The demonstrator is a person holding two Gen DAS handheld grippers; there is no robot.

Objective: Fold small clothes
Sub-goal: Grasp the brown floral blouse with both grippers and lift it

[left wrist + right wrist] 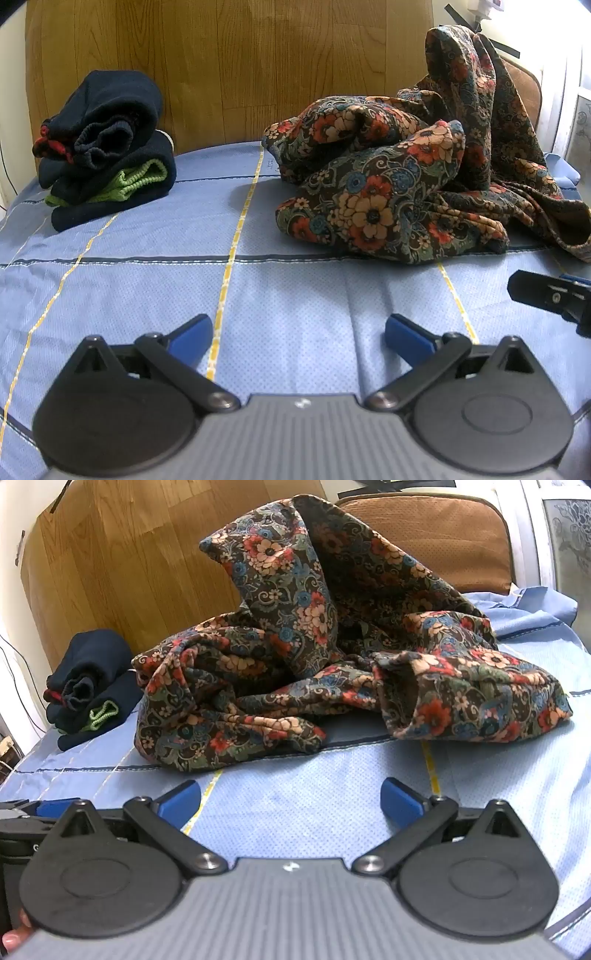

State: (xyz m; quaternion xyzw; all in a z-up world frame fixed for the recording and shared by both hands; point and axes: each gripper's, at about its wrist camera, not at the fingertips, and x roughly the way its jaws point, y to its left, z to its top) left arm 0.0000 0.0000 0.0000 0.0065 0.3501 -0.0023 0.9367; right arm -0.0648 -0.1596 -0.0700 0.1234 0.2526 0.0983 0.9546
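Observation:
A crumpled floral garment (pixel 406 177) lies in a heap on the blue cloth (pixel 295 295), at the right in the left wrist view and in the middle of the right wrist view (pixel 314 672). My left gripper (pixel 299 338) is open and empty, low over the cloth, well short of the garment. My right gripper (pixel 290 799) is open and empty, just in front of the garment's near edge. The right gripper's tip shows at the right edge of the left wrist view (pixel 546 295).
A pile of folded dark clothes with green and red trim (pixel 107 147) sits at the far left, also in the right wrist view (pixel 88 686). A wooden panel (pixel 240 48) stands behind. A brown cushion (pixel 432 535) is at the back right.

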